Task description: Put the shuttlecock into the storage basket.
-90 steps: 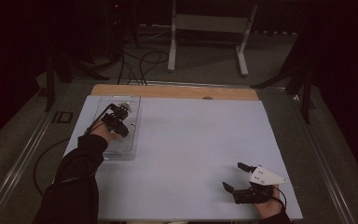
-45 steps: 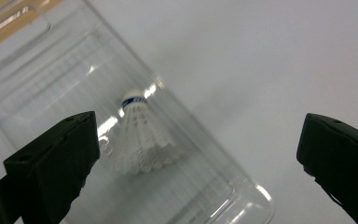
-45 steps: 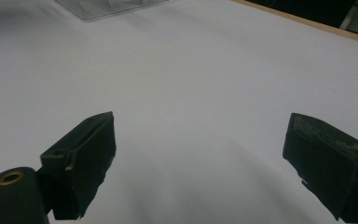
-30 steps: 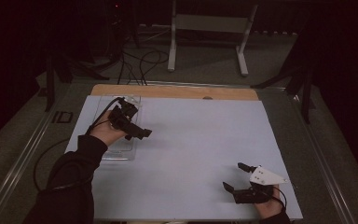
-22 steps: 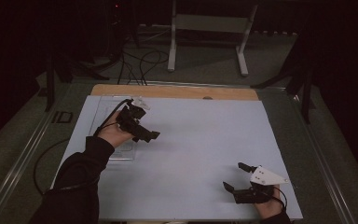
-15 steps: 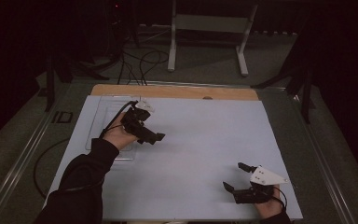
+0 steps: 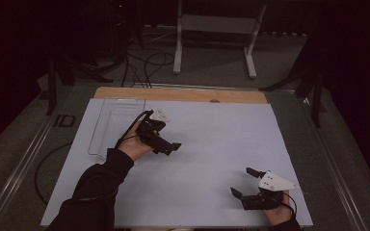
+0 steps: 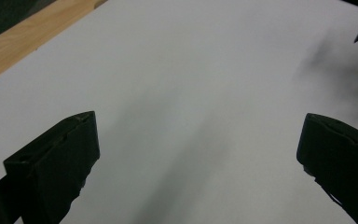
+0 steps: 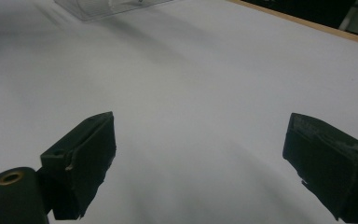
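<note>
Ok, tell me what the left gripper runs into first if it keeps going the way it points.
Probably just the white sheet. The left gripper is open and angled down at bare sheet, nothing between its jaws. In the high view it points right, and the right gripper sits nearer the person, likely off that line, though depth is unclear.

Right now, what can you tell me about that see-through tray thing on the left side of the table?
The clear tray looks like transparent plastic, shallow and rectangular with rounded corners and faint ridges across its floor. It lies flat on the white table cover, at the far left near the wooden strip. Nothing can be made out inside it. The left gripper is to its right with open jaws, above the white cover rather than the tray; the person's left hand overlaps its near right corner in the high view.
</note>
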Available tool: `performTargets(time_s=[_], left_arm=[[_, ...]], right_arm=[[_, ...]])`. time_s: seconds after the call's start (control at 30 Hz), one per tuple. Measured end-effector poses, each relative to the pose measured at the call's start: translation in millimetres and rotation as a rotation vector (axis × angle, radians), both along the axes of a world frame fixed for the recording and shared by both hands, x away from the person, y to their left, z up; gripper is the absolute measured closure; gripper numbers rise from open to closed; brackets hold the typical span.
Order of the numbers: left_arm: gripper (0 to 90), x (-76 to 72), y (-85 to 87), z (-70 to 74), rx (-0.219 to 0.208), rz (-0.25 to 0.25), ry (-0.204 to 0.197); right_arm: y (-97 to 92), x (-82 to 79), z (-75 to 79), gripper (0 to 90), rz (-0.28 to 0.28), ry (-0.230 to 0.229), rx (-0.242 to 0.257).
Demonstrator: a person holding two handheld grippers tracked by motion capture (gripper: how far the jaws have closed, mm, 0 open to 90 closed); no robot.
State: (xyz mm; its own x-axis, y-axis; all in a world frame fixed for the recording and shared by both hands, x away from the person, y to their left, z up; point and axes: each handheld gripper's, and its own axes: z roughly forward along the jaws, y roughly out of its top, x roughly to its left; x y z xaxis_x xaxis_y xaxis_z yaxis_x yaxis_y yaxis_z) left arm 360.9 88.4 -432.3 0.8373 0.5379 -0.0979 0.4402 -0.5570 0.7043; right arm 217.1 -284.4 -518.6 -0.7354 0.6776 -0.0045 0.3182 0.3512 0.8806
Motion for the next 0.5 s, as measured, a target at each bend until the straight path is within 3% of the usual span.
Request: performTargets(time_s=[0.5], left_arm=[[0.0,-13.6,-17.8,-15.3,-0.016,-0.065,0.002]], right_arm=[[0.2,0.1,0.1,9.2,0.000,0.000,-0.002]])
